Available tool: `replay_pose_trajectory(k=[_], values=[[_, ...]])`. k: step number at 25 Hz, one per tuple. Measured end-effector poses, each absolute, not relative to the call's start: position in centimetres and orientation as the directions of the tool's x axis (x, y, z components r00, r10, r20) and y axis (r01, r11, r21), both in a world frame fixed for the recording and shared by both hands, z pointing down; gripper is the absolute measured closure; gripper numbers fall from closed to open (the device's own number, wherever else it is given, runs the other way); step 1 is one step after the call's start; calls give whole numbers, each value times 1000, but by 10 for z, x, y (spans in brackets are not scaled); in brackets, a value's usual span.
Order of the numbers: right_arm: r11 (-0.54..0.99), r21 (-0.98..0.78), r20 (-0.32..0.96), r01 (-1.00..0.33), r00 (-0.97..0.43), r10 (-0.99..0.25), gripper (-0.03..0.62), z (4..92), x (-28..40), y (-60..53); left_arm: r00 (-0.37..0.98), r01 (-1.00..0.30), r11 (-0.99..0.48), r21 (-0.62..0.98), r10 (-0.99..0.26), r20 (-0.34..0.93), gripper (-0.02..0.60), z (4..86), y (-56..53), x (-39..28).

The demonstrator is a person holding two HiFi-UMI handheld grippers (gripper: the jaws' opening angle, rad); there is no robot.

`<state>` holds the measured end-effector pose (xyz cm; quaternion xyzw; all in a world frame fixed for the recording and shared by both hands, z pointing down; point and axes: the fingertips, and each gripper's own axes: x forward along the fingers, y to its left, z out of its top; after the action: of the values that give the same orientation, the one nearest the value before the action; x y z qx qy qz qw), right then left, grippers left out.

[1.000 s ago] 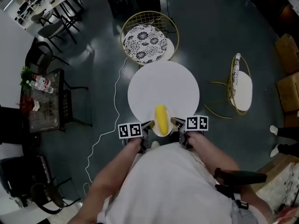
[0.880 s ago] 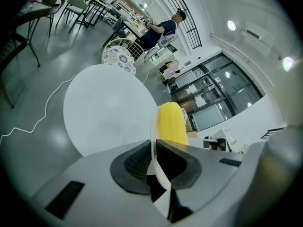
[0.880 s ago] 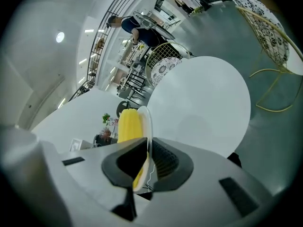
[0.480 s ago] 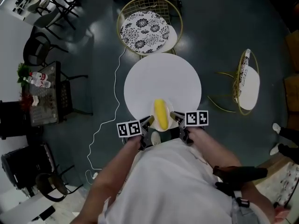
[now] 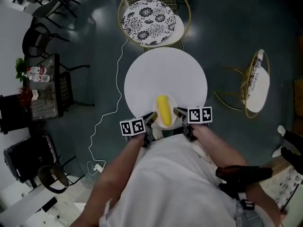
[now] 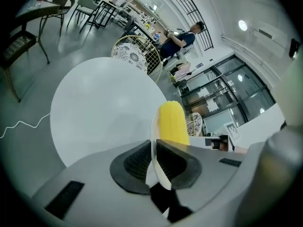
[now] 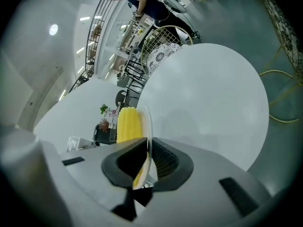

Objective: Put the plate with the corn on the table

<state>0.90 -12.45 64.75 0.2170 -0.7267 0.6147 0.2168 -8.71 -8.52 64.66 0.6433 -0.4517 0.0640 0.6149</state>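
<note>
Gripping the plate (image 5: 173, 103) by opposite rims, the left gripper (image 5: 152, 116) was clamped at its 9 o'clock edge and the right gripper (image 5: 176, 111) at 3 o'clock. The corn (image 5: 164, 110) lay lengthwise on it. The plate was over the round table's (image 5: 165, 72) 6 o'clock edge; contact could not be determined. A patterned chair (image 5: 149, 15) stood beyond at 12 o'clock.

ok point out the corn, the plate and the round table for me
corn (image 5: 164, 109): head view, middle of the yellow cob
plate (image 6: 153, 126): left gripper view, thin white rim just above the jaws
table (image 5: 165, 74): head view, bare white top beyond the plate
</note>
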Motion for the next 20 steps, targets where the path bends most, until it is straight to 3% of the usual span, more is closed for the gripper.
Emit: replay_pose_trajectory(k=[20], values=[[212,-790,595,-575,-803,42,551,704,21,-164,527,-676,231,700,-512,678,545,703,-116,-73]])
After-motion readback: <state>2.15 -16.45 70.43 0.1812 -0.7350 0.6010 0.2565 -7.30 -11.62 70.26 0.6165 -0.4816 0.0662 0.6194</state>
